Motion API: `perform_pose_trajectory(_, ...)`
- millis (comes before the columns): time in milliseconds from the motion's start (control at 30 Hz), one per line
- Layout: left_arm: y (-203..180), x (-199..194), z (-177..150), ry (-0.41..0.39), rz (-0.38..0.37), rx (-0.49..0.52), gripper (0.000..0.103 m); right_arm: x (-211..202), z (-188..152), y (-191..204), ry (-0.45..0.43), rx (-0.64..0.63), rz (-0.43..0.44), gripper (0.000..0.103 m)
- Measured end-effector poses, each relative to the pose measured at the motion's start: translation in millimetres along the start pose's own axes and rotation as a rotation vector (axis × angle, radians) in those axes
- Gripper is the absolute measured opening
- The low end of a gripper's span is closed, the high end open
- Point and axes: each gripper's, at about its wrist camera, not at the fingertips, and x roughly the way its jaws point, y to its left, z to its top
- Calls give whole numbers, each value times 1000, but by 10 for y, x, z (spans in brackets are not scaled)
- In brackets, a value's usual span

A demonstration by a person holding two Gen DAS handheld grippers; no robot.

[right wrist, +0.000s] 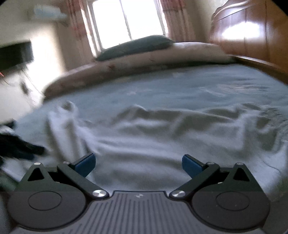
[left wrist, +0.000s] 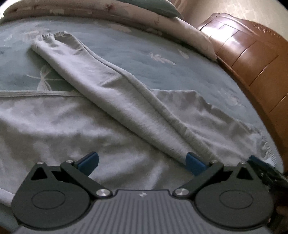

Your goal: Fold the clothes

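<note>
No readable brand name or writing is to be found; only a small pale emblem is stamped on the ribbed grey body of each gripper, too small to be made out. One light grey long-sleeved cotton garment (left wrist: 59, 126) is spread on the pale blue-green bedsheet printed with white dragonflies (left wrist: 136, 50), one long sleeve (left wrist: 100, 84) being laid diagonally across its body with the gathered cuff at the far end. The garment's near and left parts are cut off by the frame edge, and its neckline cannot be seen. The left gripper (left wrist: 142, 162) is held above the garment with its two blue-padded fingers spread wide, nothing being gripped between them. The right gripper (right wrist: 138, 164) is likewise held wide open and empty over the same grey cloth, which is rendered blurred and rumpled in the right wrist view. One rolled pinkish floral quilt (left wrist: 115, 16) is seen along the far side of the bed, with one dark teal pillow (right wrist: 135, 46) resting on it. A glossy brown wooden headboard (left wrist: 252, 54) is partly cut off at the right. One bright window (right wrist: 126, 19) is flanked by two patterned curtains, overexposed. Dark objects at the left edge of the right wrist view cannot be identified.
</note>
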Motion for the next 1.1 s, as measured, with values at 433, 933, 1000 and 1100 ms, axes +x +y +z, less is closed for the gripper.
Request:
perform_pose_trajectory(433, 419, 14, 93, 8, -279, -312, 102, 666, 351, 335, 254, 59, 418, 103)
perform_pose_trajectory(933, 803, 239, 107, 30, -414, -500, 102, 1334, 458, 609, 430, 92, 610, 103)
perform_pose_trajectory(1000, 850, 293, 128, 31, -455, -546, 102, 1394, 483, 679, 437, 72, 628, 103)
perform_pose_trajectory(1100, 890, 351, 198, 29, -498, -575, 102, 1427, 510, 794, 439, 31, 644, 103)
